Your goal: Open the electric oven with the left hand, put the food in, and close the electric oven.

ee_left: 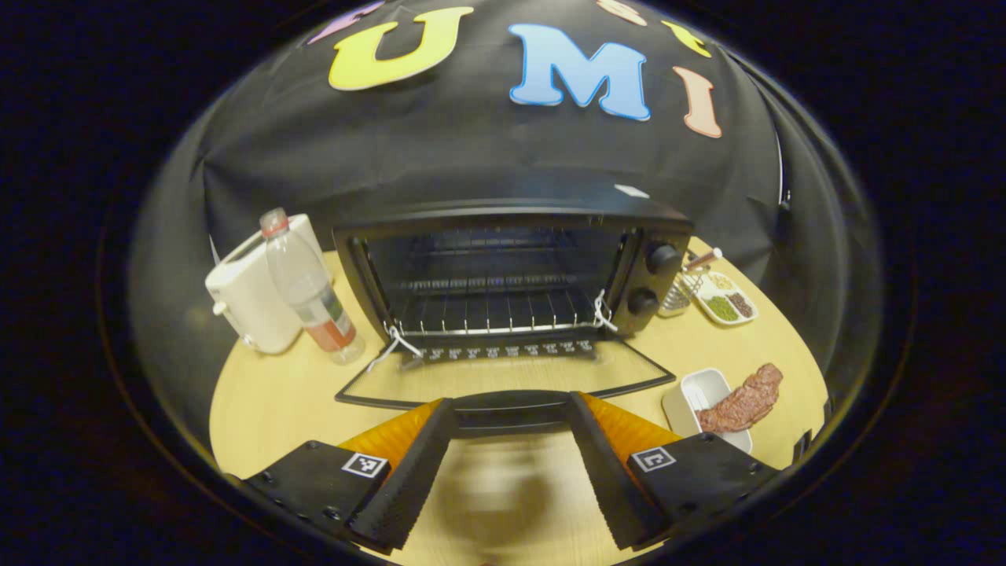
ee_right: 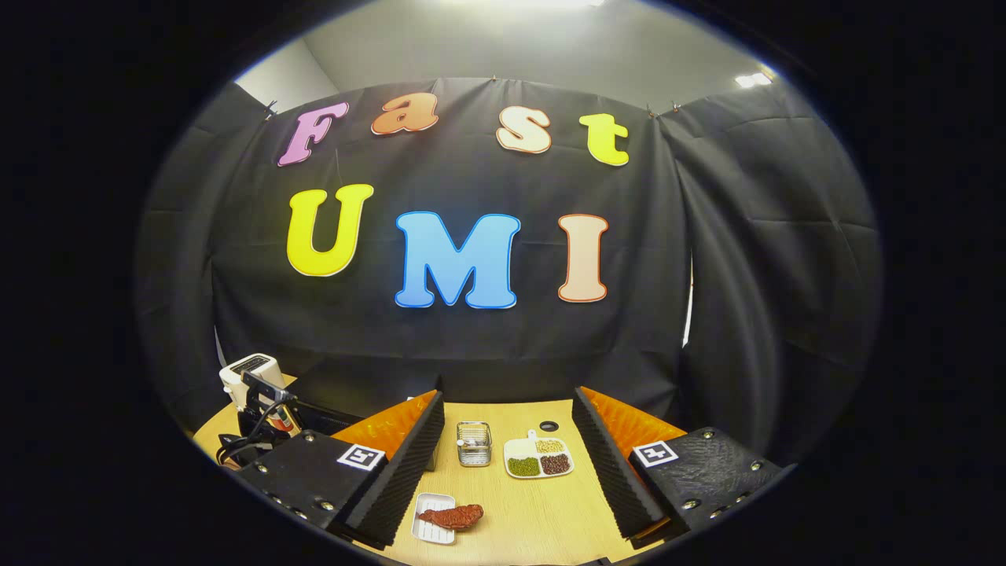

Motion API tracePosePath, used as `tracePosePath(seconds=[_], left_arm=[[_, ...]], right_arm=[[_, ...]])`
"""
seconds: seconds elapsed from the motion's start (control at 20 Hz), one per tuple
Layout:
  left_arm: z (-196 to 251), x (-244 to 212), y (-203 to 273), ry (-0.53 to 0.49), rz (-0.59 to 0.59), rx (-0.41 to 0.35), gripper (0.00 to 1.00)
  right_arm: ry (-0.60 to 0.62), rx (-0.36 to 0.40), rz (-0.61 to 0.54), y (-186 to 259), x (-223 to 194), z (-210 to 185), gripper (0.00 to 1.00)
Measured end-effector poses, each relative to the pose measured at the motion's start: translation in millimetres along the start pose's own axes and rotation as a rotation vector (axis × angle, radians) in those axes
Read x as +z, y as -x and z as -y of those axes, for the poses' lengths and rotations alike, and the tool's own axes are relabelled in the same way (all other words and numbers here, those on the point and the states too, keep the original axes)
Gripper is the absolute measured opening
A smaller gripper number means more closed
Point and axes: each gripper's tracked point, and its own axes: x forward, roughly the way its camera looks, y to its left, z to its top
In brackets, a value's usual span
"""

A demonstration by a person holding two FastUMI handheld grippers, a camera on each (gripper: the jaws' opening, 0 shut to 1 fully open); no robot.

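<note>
The oven [ee_left: 503, 275] door [ee_left: 503, 377] lies fully down. The left gripper [ee_left: 509, 409] is spread wide around its handle, not pinching. The right gripper [ee_right: 509, 409] also gapes, with the meat [ee_right: 450, 516] at its six o'clock.

Oven door [ee_left: 503, 377] open, claw [ee_left: 507, 417] spread.

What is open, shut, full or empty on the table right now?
Oven: door folded down open, rack inside bare.
Meat: lying on the small white tray, not in the oven yet.
Bottle: upright, cap on.
Left claw: open, holding nothing.
Right claw: open, holding nothing.
</note>
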Motion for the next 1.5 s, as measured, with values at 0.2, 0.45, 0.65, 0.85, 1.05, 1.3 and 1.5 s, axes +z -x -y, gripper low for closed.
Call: tracePosePath(seconds=[0.2, 0.45, 0.65, 0.85, 1.05, 1.3, 1.5], left_arm=[[-20.9, -9.1, -1.1, 0.052, -0.015, 0.015, 1.00], [-19.9, 57.1, 50.4, 0.009, 0.168, -0.011, 1.00], [-9.9, 126.3, 124.1, -0.003, 0.364, -0.038, 1.00], [-4.3, 191.9, 199.6, -0.007, 0.559, -0.008, 1.00], [-2.1, 237.0, 270.2, 0.021, 0.701, 0.051, 1.00], [-4.9, 244.2, 297.4, -0.003, 0.735, 0.180, 1.00], [6.5, 221.0, 294.8, 0.044, 0.679, 0.189, 1.00]], right_arm=[[0.005, -0.034, -0.016, 9.8, -6.2, -1.5, 0.99], [-0.041, -0.030, -0.086, 14.8, -36.3, -9.6, 0.99], [-0.200, 0.034, -0.231, 4.0, -88.7, -11.1, 0.99], [-0.308, 0.135, -0.377, -15.2, -148.4, -9.5, 1.00], [-0.394, 0.260, -0.523, -35.5, -214.4, -17.6, 1.00], [-0.530, 0.397, -0.698, -61.3, -287.1, -42.9, 0.96], [-0.601, 0.483, -0.787, -70.3, -327.2, -60.0, 0.96]])
